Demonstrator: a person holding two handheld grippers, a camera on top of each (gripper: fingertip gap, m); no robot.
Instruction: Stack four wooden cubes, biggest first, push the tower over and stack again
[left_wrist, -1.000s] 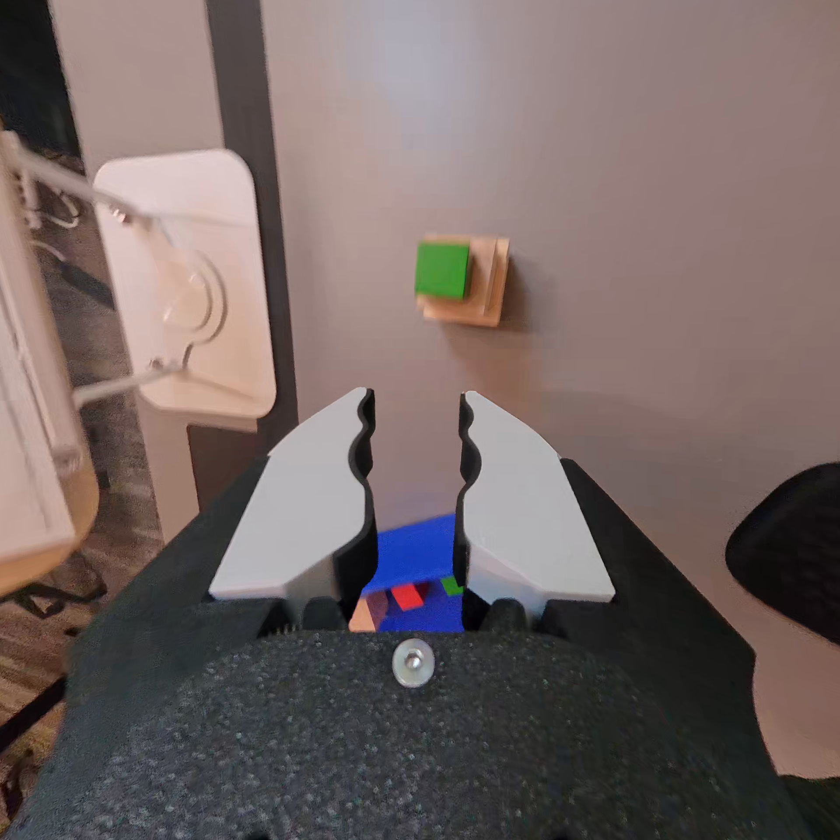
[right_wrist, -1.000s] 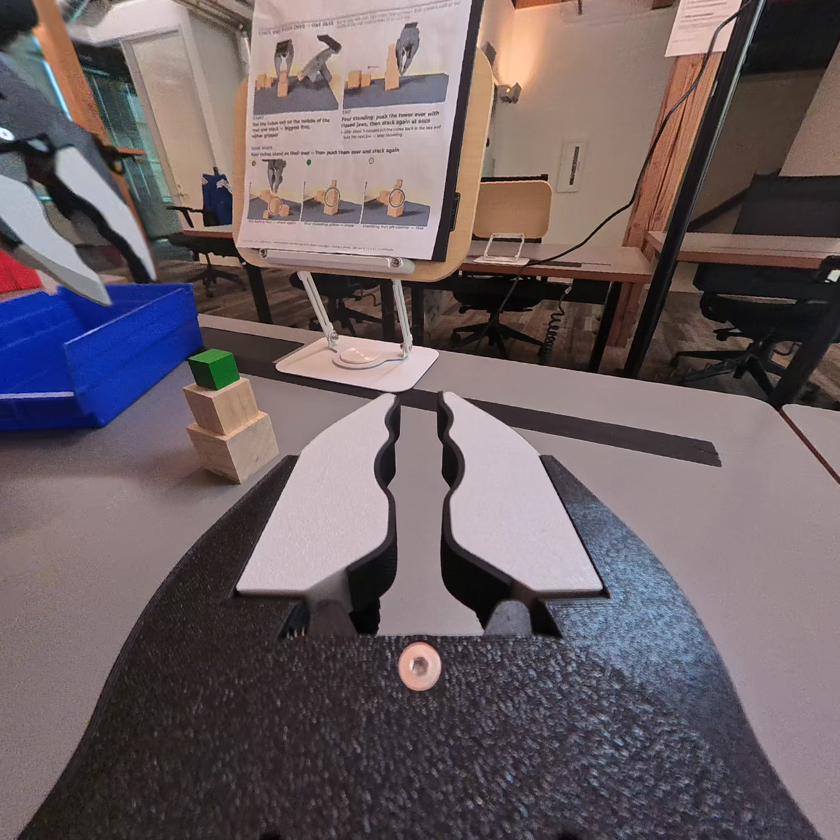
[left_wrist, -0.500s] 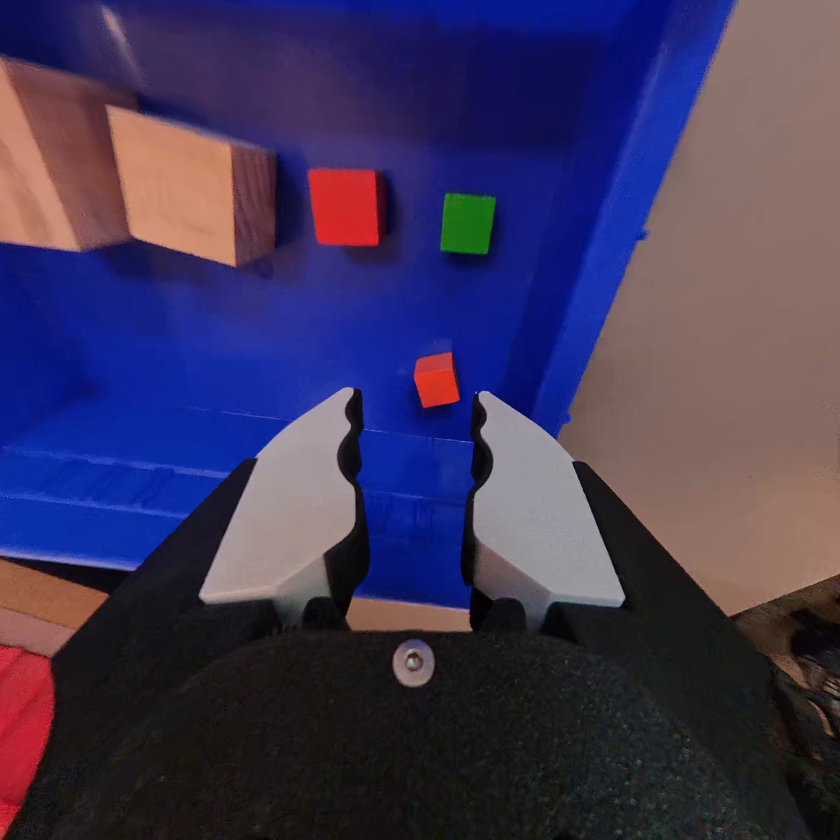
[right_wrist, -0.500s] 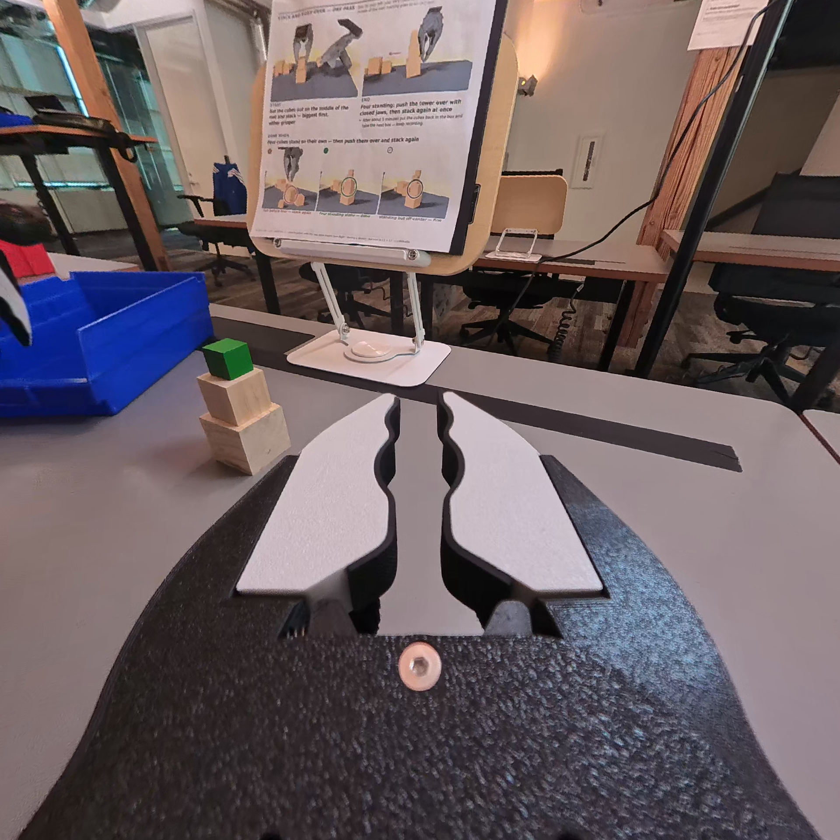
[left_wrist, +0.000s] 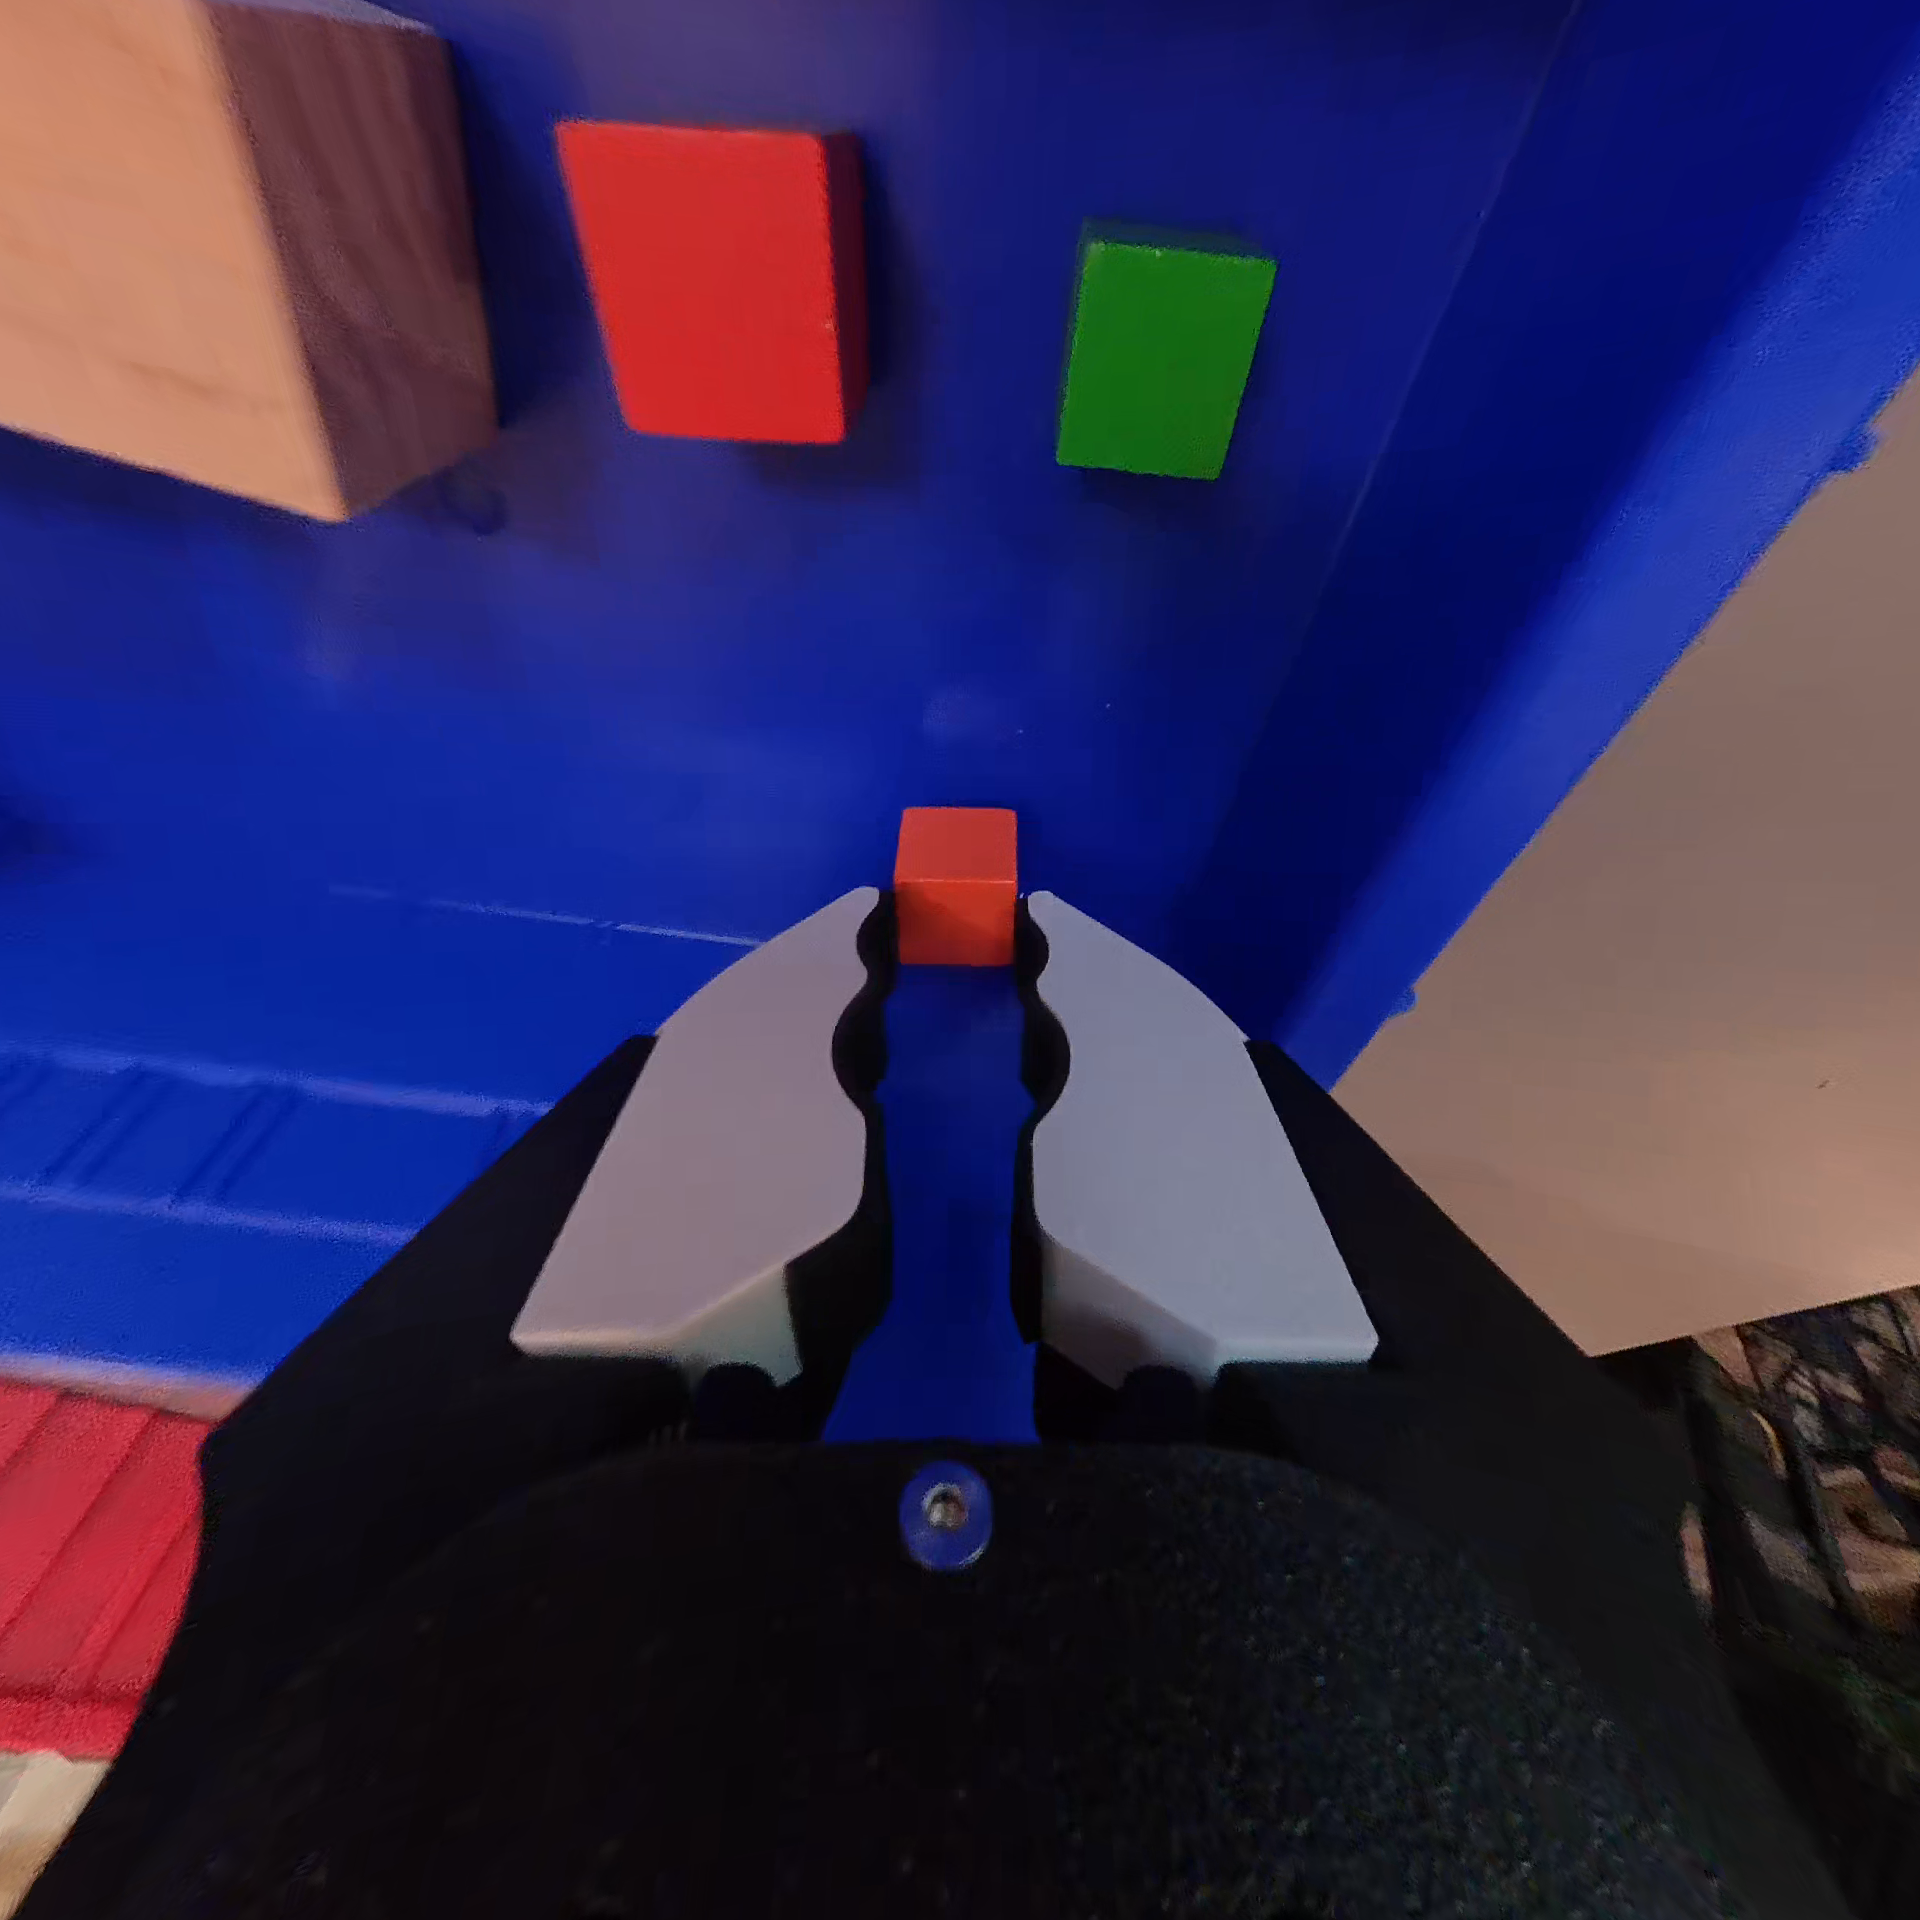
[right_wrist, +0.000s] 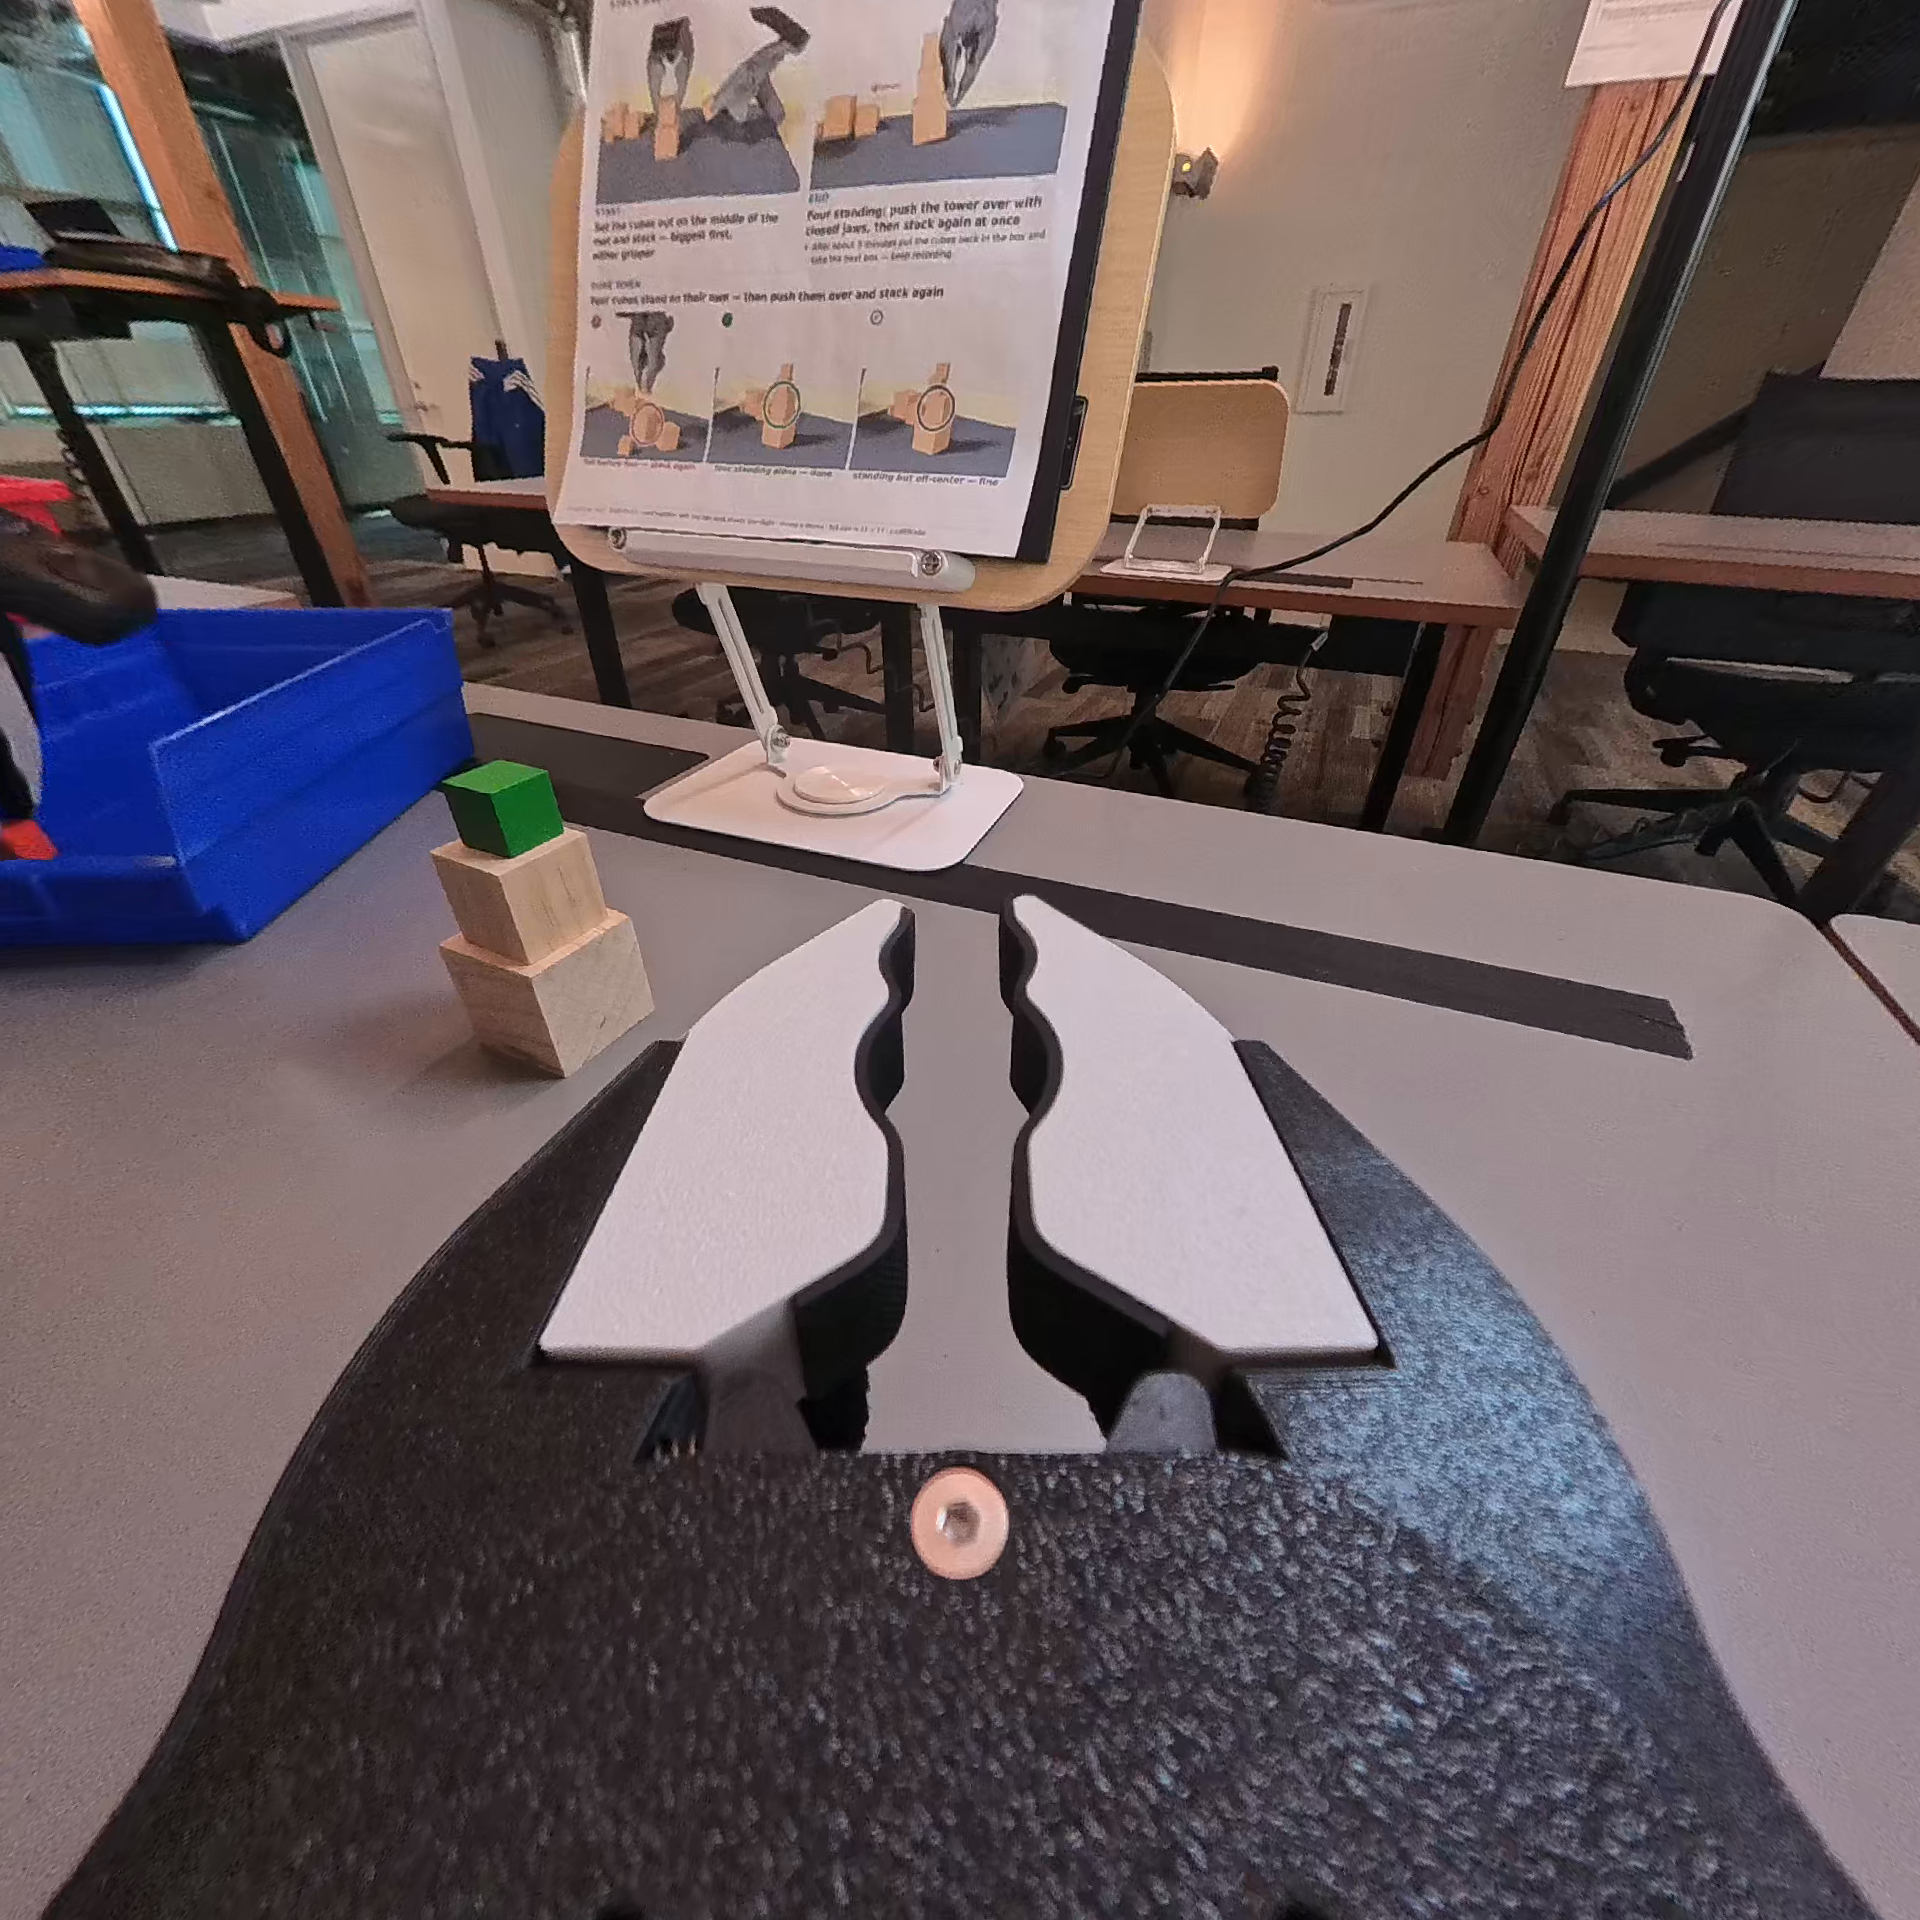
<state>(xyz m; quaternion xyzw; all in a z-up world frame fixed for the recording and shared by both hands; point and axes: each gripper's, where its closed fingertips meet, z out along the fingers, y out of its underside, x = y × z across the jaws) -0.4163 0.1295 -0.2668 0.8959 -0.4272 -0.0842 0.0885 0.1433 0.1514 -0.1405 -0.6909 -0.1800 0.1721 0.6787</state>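
Note:
In the left wrist view my left gripper (left_wrist: 954, 925) reaches down into a blue bin (left_wrist: 623, 675) and is shut on a small red cube (left_wrist: 956, 883); both pads press its sides at the very tips. A larger red block (left_wrist: 717, 281), a green block (left_wrist: 1158, 358) and a big wooden block (left_wrist: 187, 239) lie farther in the bin. In the right wrist view my right gripper (right_wrist: 956, 925) hovers over the grey table (right_wrist: 1455, 1143), its fingers a little apart with nothing between them. To its left stands a stack of two wooden cubes (right_wrist: 530, 935) with a green cube (right_wrist: 504, 808) on top.
The blue bin (right_wrist: 270, 748) sits at the table's left, behind the stack. A white stand base (right_wrist: 831, 800) carries a board with a printed sheet (right_wrist: 862, 281) at the table's back. A red tray (left_wrist: 73, 1538) lies beside the bin. Desks and chairs stand beyond. There is about 55 cm between the tips of the two grippers. The green block (left_wrist: 1158, 358) is about 8 cm from my left fingertips and 50 cm from my right.
My left gripper swung from above the stack to the blue bin, went down over the small red cube and shut its fingers on it. My right gripper kept still.

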